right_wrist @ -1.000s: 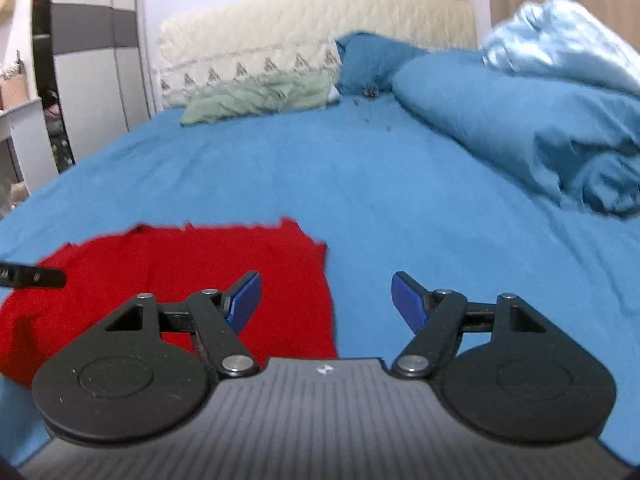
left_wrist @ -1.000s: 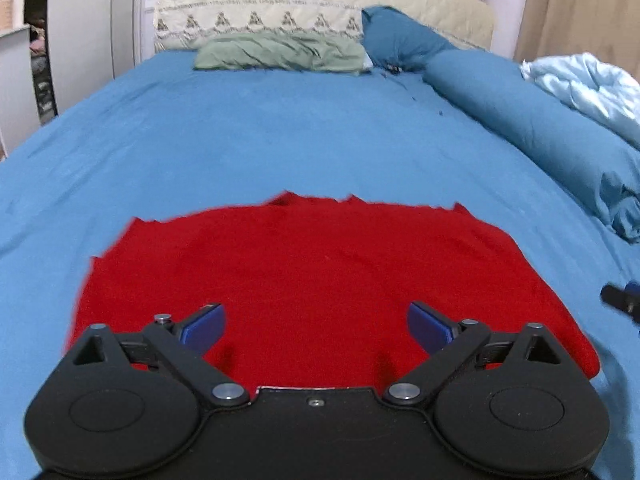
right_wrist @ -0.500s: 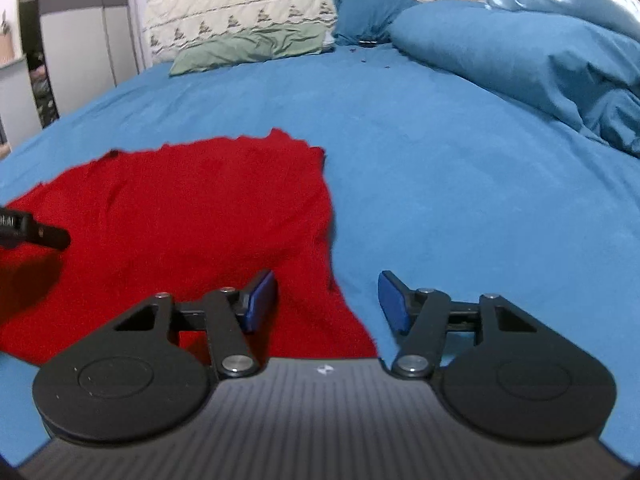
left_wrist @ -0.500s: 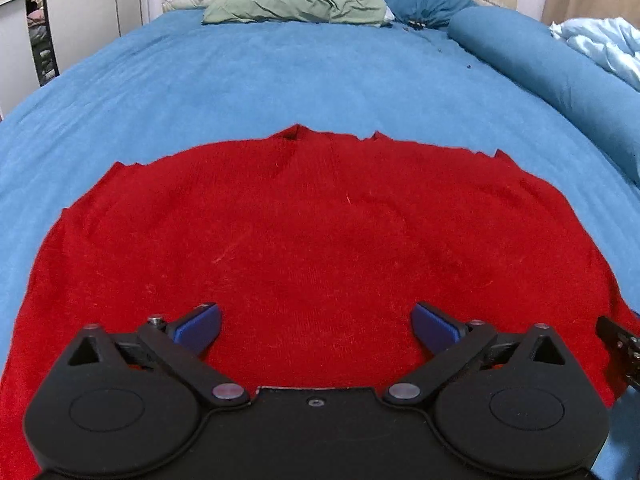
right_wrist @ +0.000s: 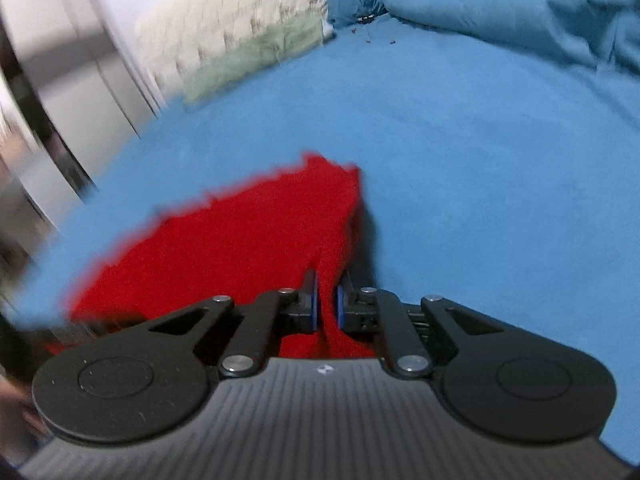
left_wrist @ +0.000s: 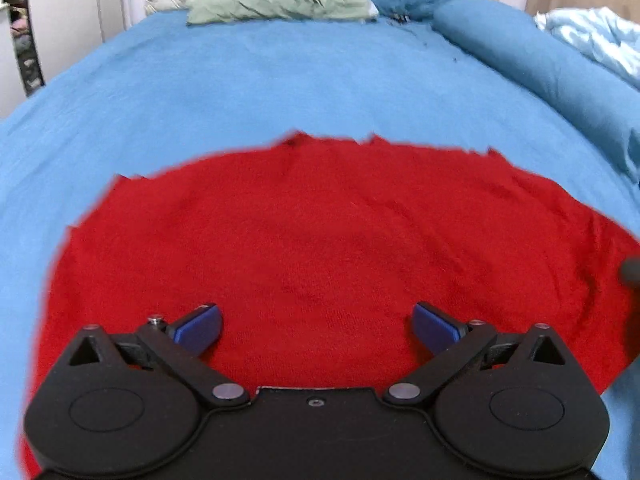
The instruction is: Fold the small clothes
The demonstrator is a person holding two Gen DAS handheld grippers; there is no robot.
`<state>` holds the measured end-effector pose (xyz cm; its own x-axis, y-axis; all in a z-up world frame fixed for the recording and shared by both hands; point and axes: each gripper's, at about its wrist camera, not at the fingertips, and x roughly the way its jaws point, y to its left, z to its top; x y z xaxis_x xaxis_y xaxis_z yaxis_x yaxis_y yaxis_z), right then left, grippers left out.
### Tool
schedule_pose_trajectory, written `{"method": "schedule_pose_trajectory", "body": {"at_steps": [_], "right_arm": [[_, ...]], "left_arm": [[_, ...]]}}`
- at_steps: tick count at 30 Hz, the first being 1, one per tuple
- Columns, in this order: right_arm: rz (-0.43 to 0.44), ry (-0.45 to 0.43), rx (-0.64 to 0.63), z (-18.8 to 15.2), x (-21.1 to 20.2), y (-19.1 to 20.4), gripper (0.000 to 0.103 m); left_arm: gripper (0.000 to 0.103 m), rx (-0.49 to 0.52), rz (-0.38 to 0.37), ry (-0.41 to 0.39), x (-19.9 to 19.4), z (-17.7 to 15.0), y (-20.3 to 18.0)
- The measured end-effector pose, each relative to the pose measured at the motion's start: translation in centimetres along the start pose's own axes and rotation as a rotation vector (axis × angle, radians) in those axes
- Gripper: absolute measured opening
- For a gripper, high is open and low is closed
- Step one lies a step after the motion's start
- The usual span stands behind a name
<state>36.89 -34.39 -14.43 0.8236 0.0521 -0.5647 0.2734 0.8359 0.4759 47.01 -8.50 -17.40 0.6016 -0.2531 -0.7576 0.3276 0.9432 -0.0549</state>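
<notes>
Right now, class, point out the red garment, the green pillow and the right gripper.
Red garment (left_wrist: 320,240): left wrist view, middle of the spread cloth.
Green pillow (left_wrist: 280,2): left wrist view, its centre.
Right gripper (right_wrist: 328,306): right wrist view, between the fingertips, shut on the garment's edge.

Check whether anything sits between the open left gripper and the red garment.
Nothing visible does. The left gripper hangs open right over the red garment, bare knit between its jaws. The right gripper has just closed on the garment's edge.

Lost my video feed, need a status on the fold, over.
Right gripper just closed, pinching the red garment's edge. Left gripper open, above the cloth. Garment otherwise flat on the blue bedsheet. Nothing obstructing.
</notes>
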Motion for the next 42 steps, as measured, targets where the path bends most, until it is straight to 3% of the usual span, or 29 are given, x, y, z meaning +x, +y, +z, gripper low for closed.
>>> {"method": "schedule_pose_trajectory", "body": {"at_steps": [5, 8, 12, 15, 18, 20, 22, 24, 27, 30, 33, 40, 42], "right_arm": [[0.320, -0.044, 0.004, 3.2, -0.9, 8.0, 0.024], [0.513, 0.034, -0.049, 2.4, 1.9, 14.9, 0.024], [0.624, 0.240, -0.174, -3.1, 8.7, 22.8, 0.023], [0.573, 0.416, -0.262, -8.9, 14.0, 25.3, 0.023], [0.550, 0.428, -0.315, -11.3, 15.3, 25.4, 0.026], [0.596, 0.428, -0.290, -10.6, 14.7, 24.9, 0.041], [0.621, 0.371, -0.281, -8.8, 13.2, 24.3, 0.082], [0.600, 0.252, -0.310, -7.1, 10.0, 22.9, 0.089], [0.491, 0.125, -0.329, -6.3, 5.6, 19.8, 0.094], [0.338, 0.060, -0.377, -7.9, 2.7, 17.1, 0.094], [0.213, 0.058, -0.428, -10.6, 1.4, 15.1, 0.094], [0.110, 0.090, -0.491, -16.2, 3.5, 15.5, 0.092], [0.086, 0.086, -0.509, -16.4, 4.2, 15.8, 0.091]], "left_arm": [[0.103, -0.034, 0.035, -0.037, -5.0, 0.2, 5.7], [0.103, -0.065, 0.059, -0.054, -7.8, -1.0, 8.8], [0.103, -0.135, 0.097, -0.051, -9.7, -4.1, 11.8], [0.103, -0.186, 0.094, -0.031, -9.7, -6.4, 13.1], [0.103, -0.213, 0.079, -0.013, -10.0, -8.1, 13.8], [0.103, -0.225, 0.059, -0.013, -10.2, -8.9, 13.9], [0.103, -0.240, 0.034, -0.029, -10.9, -9.3, 13.6], [0.103, -0.268, -0.007, -0.066, -11.8, -9.6, 13.7], [0.103, -0.289, -0.098, -0.117, -12.6, -9.7, 13.2], [0.098, -0.319, -0.131, -0.123, -12.4, -9.3, 12.8], [0.081, -0.339, -0.142, -0.116, -11.8, -8.8, 12.7], [0.057, -0.363, -0.105, -0.110, -10.4, -8.2, 13.3], [0.042, -0.371, -0.095, -0.092, -9.8, -8.2, 13.4]]}}
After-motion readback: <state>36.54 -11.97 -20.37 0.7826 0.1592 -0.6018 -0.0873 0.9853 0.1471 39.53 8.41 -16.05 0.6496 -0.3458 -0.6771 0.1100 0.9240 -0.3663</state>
